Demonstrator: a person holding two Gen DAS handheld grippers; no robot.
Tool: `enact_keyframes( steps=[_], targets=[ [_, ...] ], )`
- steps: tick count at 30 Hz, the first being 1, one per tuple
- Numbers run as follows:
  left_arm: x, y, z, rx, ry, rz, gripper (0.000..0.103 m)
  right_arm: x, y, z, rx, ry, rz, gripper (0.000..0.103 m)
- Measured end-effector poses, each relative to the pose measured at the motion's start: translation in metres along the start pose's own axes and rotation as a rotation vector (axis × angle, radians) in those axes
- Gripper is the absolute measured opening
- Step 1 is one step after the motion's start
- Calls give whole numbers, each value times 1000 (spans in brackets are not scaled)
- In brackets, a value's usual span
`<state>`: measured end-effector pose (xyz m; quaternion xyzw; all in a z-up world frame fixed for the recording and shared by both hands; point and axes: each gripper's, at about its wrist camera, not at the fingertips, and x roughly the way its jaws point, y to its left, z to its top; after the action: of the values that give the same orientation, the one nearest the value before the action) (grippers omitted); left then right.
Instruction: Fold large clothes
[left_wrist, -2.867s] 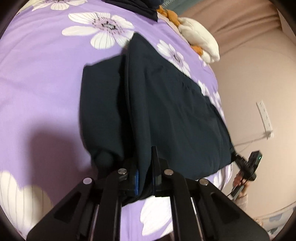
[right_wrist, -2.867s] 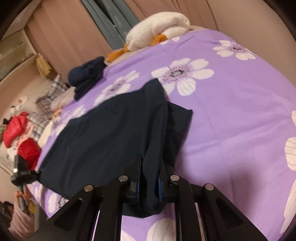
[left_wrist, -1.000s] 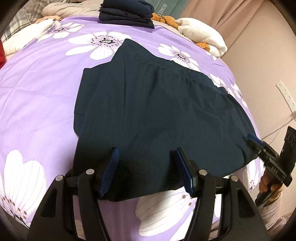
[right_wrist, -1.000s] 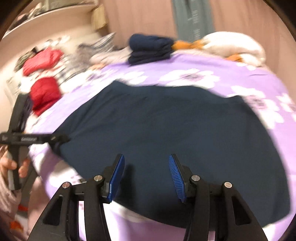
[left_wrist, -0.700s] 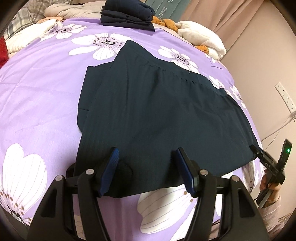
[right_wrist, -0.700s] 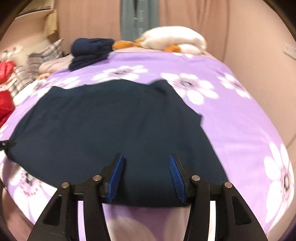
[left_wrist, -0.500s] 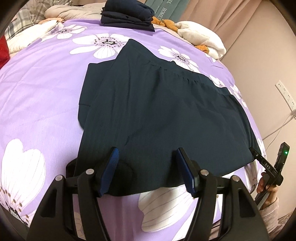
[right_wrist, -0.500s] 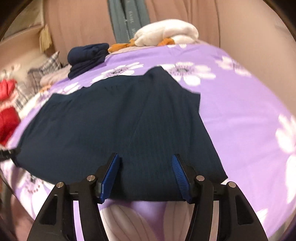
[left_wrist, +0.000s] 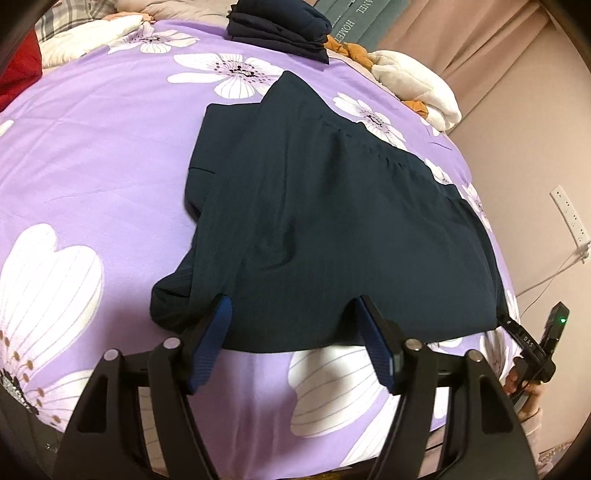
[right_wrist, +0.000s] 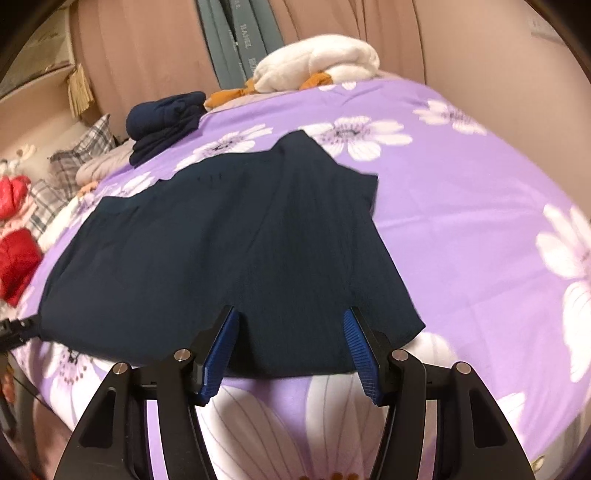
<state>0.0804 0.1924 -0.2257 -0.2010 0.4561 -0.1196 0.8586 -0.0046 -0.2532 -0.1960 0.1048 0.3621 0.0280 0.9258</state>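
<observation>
Clearly, in the left wrist view the left gripper (left_wrist: 291, 321) stands wide apart with nothing pinched, its jaws having just been opening further over the near hem of the dark navy garment (left_wrist: 332, 221), which lies spread flat on the purple flowered bedspread (left_wrist: 92, 147); a folded navy pile (left_wrist: 280, 29) sits at the far edge. Likewise, in the right wrist view the right gripper (right_wrist: 291, 332) is spread, empty, its blue pads (right_wrist: 221, 350) above the same hem near the garment's corner.
</observation>
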Motion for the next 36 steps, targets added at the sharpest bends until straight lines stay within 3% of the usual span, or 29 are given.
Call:
enact_keyframes(
  steps=[5, 9, 16, 19, 23, 36],
  targets=[
    [-19, 5, -3, -57, -3, -31, 72, -14, -3, 5, 60, 7, 33, 59],
    [-39, 16, -8, -117, -48, -29, 87, -29, 1, 4, 71, -27, 58, 66],
    [-52, 32, -13, -201, -82, -33, 88, -29, 23, 5, 39, -31, 113, 67],
    [-54, 28, -14, -188, -96, -3, 88, -26, 35, 5, 4, -28, 125, 69],
    [-55, 13, -13, -139, -118, 95, 88, -24, 50, 3, -29, -21, 132, 71],
    [-68, -37, -3, -1, -179, 166, 90, -40, 81, 6, -103, -51, 143, 76]
  ],
)
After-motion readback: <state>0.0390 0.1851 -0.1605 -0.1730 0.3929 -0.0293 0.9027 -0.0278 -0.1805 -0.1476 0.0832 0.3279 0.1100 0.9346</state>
